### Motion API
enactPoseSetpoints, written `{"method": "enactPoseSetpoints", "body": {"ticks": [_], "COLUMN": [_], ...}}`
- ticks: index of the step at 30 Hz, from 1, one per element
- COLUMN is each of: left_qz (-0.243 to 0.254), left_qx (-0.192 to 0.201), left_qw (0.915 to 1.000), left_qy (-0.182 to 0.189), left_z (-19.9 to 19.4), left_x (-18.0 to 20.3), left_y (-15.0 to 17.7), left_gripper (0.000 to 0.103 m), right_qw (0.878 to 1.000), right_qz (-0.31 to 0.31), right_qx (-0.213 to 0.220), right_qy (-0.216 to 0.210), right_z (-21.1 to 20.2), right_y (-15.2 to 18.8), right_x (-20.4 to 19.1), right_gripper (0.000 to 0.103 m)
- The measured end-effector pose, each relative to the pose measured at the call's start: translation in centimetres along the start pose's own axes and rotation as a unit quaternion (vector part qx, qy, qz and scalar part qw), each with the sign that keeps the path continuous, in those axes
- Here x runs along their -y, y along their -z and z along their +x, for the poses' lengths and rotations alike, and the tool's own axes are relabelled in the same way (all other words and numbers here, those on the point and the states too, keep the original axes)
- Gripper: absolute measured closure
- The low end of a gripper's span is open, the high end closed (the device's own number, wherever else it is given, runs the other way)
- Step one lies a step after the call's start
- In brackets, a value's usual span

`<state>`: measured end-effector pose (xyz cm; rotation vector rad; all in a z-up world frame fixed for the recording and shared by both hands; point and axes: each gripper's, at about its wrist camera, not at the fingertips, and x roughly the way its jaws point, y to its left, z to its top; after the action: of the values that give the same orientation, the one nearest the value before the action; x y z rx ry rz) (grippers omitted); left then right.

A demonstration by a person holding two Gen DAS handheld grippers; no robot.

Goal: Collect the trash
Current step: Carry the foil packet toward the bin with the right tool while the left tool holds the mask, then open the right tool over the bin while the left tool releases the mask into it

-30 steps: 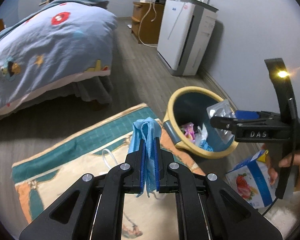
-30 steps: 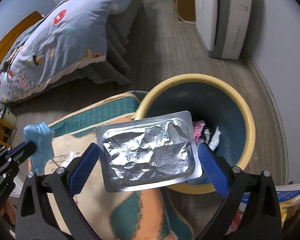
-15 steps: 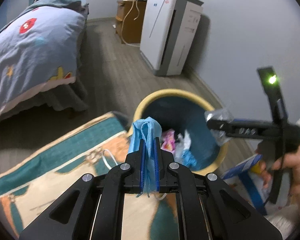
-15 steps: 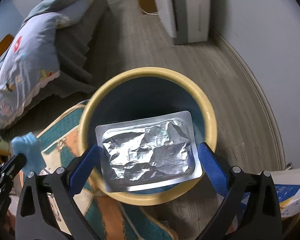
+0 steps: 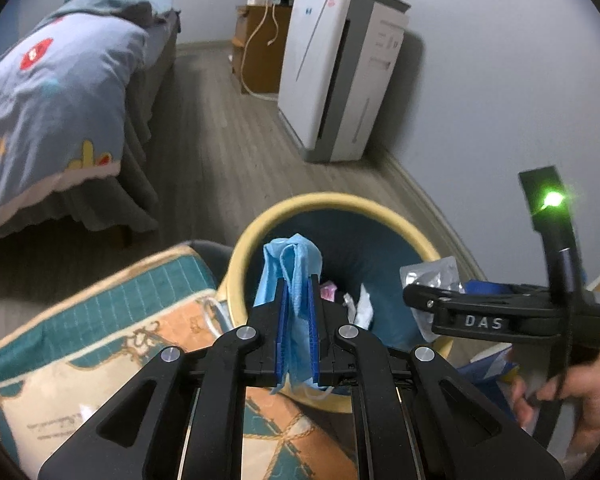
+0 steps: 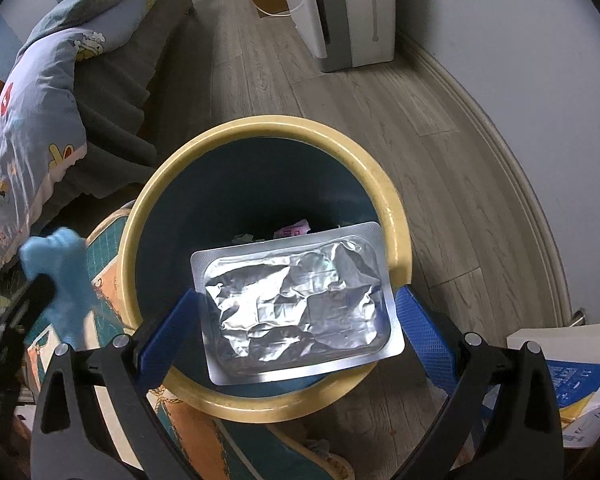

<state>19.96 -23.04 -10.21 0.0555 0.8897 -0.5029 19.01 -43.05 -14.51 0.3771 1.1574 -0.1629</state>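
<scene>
- Over the bin, the right gripper pinches a foil pack by its two side edges.
- At the bin's near rim, the left gripper is pressed together on a blue face mask.
- Some trash lies inside the bin.
- Beside the bin lies a rug.

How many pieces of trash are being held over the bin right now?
2: a blue face mask pinched in the left hand-held gripper, and a foil blister pack gripped by the right hand-held gripper. Both are above the bin.
</scene>
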Motion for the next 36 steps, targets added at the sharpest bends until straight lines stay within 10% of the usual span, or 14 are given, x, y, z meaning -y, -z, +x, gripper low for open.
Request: {"method": "enactPoseSetpoints", "body": {"ticks": [9, 17, 36], "left_qz": [-0.002, -0.016, -0.016], "left_qx": [-0.015, -0.001, 0.007], "left_qw": [0.9999, 0.9998, 0.9998], "left_qy": [0.005, 0.008, -0.010], "left_z": [1.5, 0.4, -4.6], "left_x": [0.2, -0.3, -4.1], "left_y": [0.6, 0.6, 1.5], "left_gripper": [0.090, 0.048, 0.039], "right_qw": [1.000, 0.999, 0.999], "right_qz": [-0.005, 0.005, 0.015], "right_qx": [0.018, 0.046, 0.034], "right_qy": [-0.002, -0.019, -0.033], "right_z": [-0.1, -1.1, -0.7], "right_y": [-0.3, -0.8, -0.6], "right_x": [-0.4, -0.8, -1.8], "right_gripper": [0.006, 0.006, 0.006]}}
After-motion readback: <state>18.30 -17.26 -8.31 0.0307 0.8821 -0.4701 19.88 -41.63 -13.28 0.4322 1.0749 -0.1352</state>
